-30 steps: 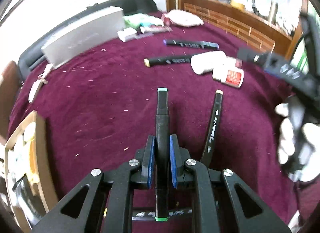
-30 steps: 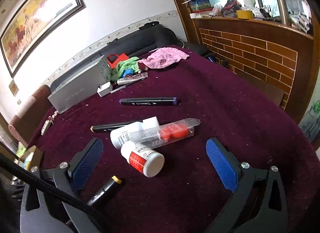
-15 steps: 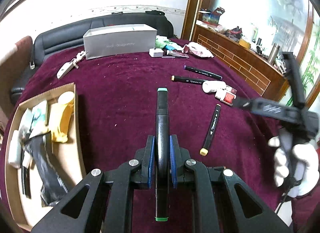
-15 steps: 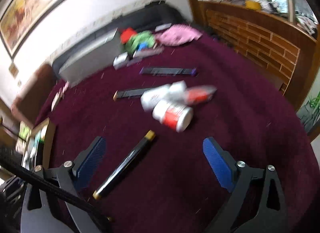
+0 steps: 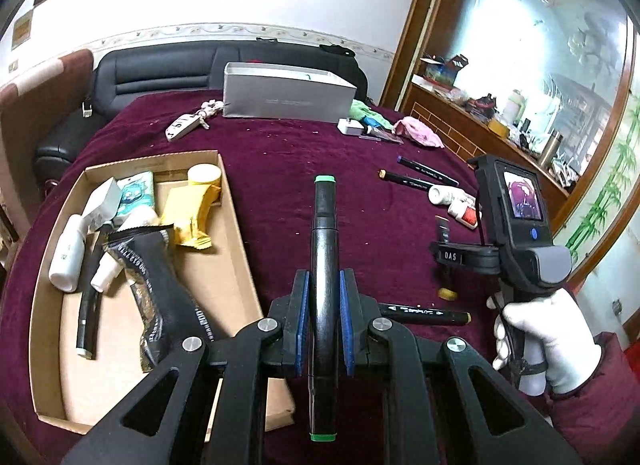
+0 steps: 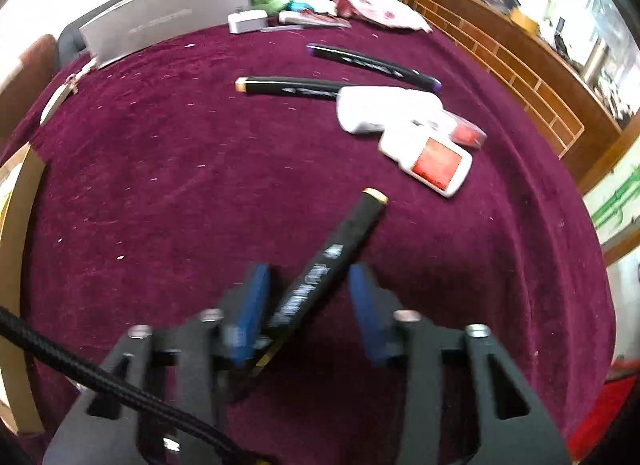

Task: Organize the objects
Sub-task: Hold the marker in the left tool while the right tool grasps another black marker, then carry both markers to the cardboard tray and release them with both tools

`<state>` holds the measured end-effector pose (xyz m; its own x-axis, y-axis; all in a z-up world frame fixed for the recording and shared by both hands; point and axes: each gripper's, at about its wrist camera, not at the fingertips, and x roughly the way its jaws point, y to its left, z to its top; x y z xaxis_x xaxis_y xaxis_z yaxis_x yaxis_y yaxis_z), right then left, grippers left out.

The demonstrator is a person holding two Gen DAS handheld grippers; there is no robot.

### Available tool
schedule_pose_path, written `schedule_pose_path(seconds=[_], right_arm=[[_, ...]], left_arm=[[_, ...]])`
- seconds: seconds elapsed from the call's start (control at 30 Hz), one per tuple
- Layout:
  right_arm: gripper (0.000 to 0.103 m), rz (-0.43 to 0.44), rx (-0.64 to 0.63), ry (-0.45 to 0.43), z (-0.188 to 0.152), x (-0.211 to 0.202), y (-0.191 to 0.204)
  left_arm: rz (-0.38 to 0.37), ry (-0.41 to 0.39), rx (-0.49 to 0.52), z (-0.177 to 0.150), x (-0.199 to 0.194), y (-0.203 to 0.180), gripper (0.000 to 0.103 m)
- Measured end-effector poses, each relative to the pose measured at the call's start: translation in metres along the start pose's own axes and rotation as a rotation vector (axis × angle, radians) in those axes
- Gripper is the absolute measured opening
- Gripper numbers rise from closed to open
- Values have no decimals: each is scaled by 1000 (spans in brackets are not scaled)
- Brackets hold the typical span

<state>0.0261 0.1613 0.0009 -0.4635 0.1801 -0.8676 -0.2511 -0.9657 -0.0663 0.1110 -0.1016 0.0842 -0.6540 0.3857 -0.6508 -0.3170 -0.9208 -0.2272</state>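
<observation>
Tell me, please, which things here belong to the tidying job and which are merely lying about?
In the job:
- green-capped marker, clamped in the left gripper
- yellow-capped marker, between the closing right gripper pads
- cardboard tray
- two markers and bottles on the cloth

Lying about:
- grey box
- pink cloth
- keys

Daylight pours in from the window point(image 5: 560, 77) at the upper right, blown out to white glare in both views. The left wrist view is sharp and evenly lit. The right wrist view is smeared by motion blur, worst on the nearest marker point(image 6: 328, 265). Fisheye distortion bends every edge, with dark vignetted corners.
</observation>
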Motion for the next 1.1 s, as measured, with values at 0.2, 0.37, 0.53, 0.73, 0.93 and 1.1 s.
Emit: schedule_pose_path(seconds=[0.2,0.37,0.53,0.73,0.93,1.1], right_arm=[[12,141,38,-3,-6,-8,-5],[12,270,100,-45,-16,-24,-24],[12,404,113,-88,-17,-49,-25],[13,559,20,-90,-7,-78,26],[13,734,-89,-20,-10,-92,99],[13,755,-192,26,-17,-87,166]], left_arm=[[3,-9,-30,-5,-5,17,12],[18,-23,-49,-10,-13,26,12],[49,-36,-61,-14,-24,36,12],[183,-47,-118,-16,-43,77,12],[298,-8,-180,-24,-48,121,12],[321,36,-203,-30,-36,143,12]])
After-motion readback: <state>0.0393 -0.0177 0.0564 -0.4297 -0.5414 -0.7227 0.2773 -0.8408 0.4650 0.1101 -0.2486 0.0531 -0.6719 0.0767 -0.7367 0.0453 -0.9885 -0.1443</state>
